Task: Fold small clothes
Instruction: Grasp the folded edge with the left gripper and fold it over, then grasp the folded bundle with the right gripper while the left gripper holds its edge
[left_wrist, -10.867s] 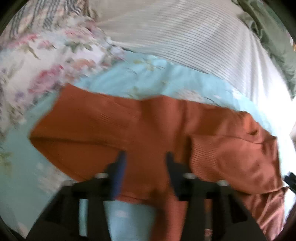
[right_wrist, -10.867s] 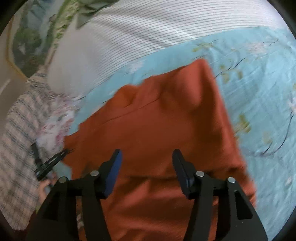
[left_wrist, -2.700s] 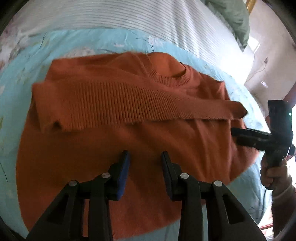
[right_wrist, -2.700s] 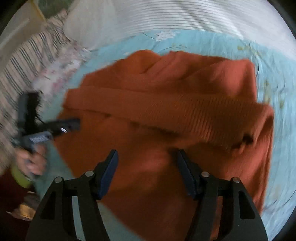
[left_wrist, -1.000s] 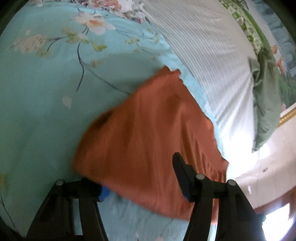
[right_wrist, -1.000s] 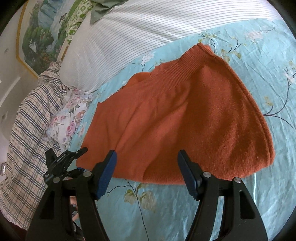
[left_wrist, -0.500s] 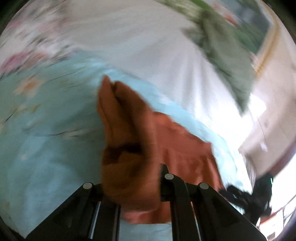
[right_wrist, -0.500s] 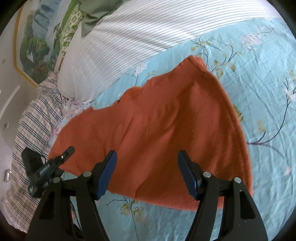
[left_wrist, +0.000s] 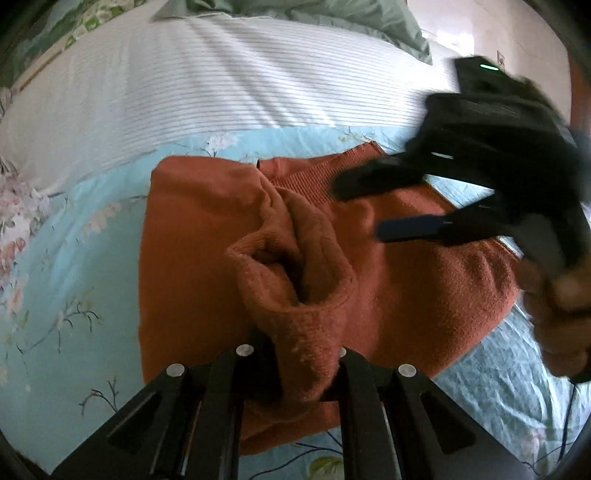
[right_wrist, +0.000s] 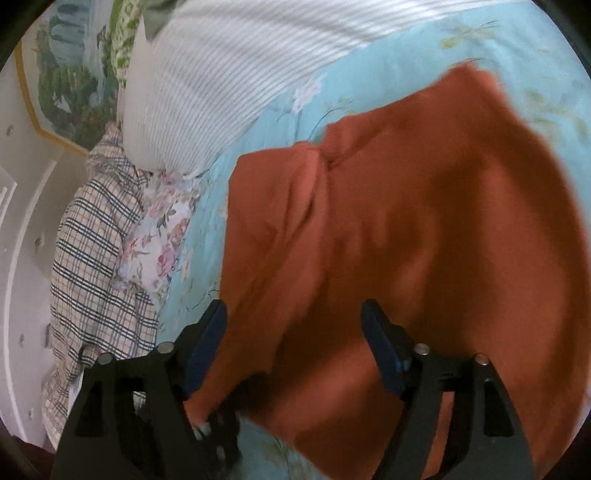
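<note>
An orange knit sweater lies partly folded on a light blue floral bedspread. My left gripper is shut on a bunched edge of the sweater and lifts it over the rest of the garment. My right gripper is open, with its fingers spread just above the sweater. It also shows in the left wrist view, hovering over the sweater's right half with a hand behind it. The sweater's lower layers are hidden under the lifted fold.
A white striped pillow lies behind the sweater, with a green cloth beyond it. A checked cloth and a floral cloth lie at the left. A landscape painting hangs on the wall.
My left gripper closed on the sweater's edge and has carried it up and over the garment. My right gripper has moved in lower over the sweater and stays open.
</note>
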